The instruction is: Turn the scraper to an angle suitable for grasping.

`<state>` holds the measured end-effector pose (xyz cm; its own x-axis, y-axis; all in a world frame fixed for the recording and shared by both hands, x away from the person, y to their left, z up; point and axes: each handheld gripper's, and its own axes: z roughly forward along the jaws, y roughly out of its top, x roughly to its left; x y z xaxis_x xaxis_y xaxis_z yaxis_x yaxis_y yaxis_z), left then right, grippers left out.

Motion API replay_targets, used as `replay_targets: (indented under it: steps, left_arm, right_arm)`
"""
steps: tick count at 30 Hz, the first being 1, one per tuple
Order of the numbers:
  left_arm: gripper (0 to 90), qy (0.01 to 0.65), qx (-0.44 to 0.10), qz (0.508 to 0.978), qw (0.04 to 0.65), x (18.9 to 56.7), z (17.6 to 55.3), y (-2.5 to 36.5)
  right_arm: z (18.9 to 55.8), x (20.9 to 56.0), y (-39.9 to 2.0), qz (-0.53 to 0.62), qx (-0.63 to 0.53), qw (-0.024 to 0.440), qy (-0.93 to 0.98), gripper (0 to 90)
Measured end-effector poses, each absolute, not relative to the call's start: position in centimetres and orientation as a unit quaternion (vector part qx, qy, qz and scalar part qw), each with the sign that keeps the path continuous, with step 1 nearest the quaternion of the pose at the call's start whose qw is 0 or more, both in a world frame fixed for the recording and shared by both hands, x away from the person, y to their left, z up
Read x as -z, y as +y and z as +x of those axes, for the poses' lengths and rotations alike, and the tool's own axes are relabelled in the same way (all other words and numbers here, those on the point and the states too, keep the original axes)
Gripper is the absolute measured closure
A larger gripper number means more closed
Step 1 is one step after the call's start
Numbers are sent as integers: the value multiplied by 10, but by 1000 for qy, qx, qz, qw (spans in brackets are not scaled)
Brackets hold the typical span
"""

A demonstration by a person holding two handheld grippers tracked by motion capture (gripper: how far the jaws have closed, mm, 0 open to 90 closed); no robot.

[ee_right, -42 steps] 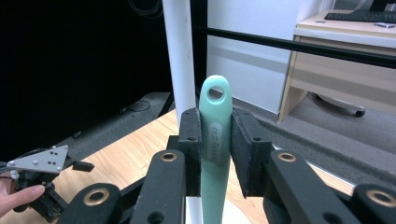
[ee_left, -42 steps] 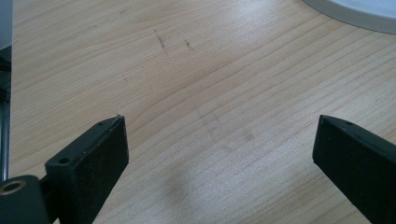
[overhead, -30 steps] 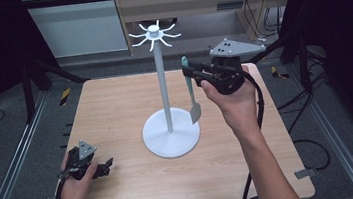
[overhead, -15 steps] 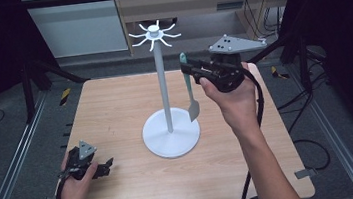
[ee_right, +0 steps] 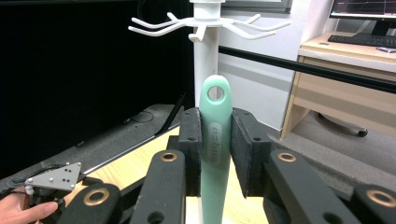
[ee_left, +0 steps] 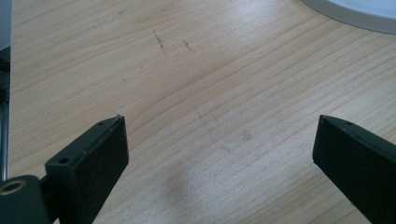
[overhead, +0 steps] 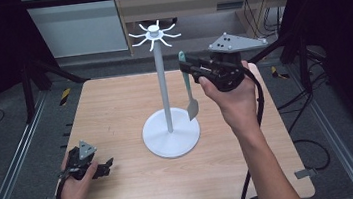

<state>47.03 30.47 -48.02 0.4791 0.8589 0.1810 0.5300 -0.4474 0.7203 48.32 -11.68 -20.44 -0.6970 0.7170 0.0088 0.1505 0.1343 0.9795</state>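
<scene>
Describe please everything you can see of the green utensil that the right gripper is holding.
The green utensil is a slim spatula, mint green on the handle, looking like matte plastic or silicone, with a greyer flat blade at the bottom. Its rounded handle top has a hanging hole and raised lettering below it, too blurred to read. It hangs nearly upright, blade down, above the table beside the white stand's pole. The right gripper clamps the handle between both fingers; nothing else touches it.

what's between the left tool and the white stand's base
Bare wood: in the high view, only tabletop separates the left tool from the stand's base.
</scene>
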Motion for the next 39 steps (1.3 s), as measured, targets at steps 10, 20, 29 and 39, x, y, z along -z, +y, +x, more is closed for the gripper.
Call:
replay_targets:
  steps: [10,20,29,39]
  left_arm:
    - [33,431,-273,806,301,480,470,305]
    - [33,431,-273,806,301,480,470,305]
    - [32,430,-272,807,299,481,470,304]
    - [32,431,-272,807,299,481,470,304]
  right_arm:
    - [480,200,-114,298,-587,245,712,749]
    - [478,193,-111,291,-589,250,712,749]
    - [477,192,-109,291,-589,251,711,749]
    - [477,188,-109,292,-588,254,711,748]
